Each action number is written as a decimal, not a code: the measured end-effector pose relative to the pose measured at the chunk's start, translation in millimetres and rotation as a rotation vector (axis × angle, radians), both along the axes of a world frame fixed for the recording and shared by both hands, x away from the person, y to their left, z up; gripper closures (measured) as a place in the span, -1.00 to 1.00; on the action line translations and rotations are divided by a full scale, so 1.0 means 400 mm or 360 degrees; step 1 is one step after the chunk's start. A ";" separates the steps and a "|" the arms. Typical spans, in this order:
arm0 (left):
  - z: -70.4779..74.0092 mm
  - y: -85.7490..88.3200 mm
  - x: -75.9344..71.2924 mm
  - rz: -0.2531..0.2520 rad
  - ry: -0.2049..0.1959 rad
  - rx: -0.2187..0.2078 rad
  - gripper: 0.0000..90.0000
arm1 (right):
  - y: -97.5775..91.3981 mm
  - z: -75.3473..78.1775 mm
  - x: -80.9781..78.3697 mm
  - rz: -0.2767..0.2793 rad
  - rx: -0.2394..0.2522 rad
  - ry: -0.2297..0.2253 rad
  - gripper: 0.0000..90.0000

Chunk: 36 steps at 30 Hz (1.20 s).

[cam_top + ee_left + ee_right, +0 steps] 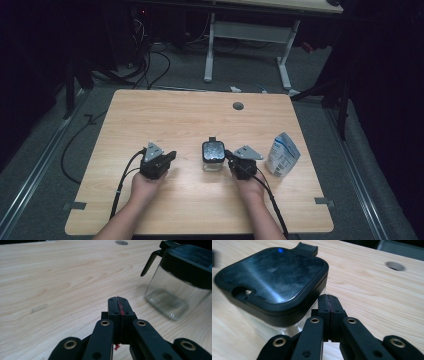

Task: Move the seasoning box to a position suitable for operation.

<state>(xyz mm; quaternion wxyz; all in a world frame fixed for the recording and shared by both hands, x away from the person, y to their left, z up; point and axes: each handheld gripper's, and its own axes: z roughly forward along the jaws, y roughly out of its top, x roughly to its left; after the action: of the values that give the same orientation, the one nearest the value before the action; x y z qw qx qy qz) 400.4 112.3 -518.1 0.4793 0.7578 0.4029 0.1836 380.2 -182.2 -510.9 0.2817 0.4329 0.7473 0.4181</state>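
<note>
The left gripper (117, 305) has its 2 jaws pressed flat together with nothing between them, low over the bare wooden table (175, 120). The right gripper (330, 307) is closed and empty too — its tips sit just beside the clear glass wall of a square jar (213, 156) with a black lid (274, 275). The jar stands upright between the 2 grippers, nearer the right one. A white-and-blue pouch (282, 155) stands near the table's right edge.
</note>
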 end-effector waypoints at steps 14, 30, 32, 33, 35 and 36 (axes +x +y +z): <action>0.010 -0.084 0.063 0.0044 -0.0052 0.0013 1.00 | 0.011 0.022 0.015 -0.0025 0.0063 -0.0010 1.00; 0.016 -0.078 0.038 0.0069 -0.0101 0.0034 1.00 | 0.008 0.061 0.019 -0.0019 0.0132 -0.0042 1.00; 0.014 -0.068 0.030 0.0072 -0.0106 0.0041 0.99 | 0.014 0.078 0.020 -0.0007 0.0171 -0.0060 1.00; 0.013 -0.058 0.022 0.0073 -0.0117 0.0045 0.99 | 0.014 0.078 0.020 -0.0007 0.0171 -0.0060 1.00; 0.009 -0.040 0.006 0.0078 -0.0132 0.0055 0.96 | 0.029 0.092 0.024 0.0017 0.0186 -0.0062 1.00; 0.008 -0.031 -0.001 0.0081 -0.0133 0.0053 0.96 | 0.038 0.097 0.028 0.0030 0.0175 -0.0065 1.00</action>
<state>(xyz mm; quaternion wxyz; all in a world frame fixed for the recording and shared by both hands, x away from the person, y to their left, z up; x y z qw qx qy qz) 400.1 100.1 -515.0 0.4782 0.7468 0.3986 0.2339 391.5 -166.9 -472.3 0.2689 0.4321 0.7212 0.4699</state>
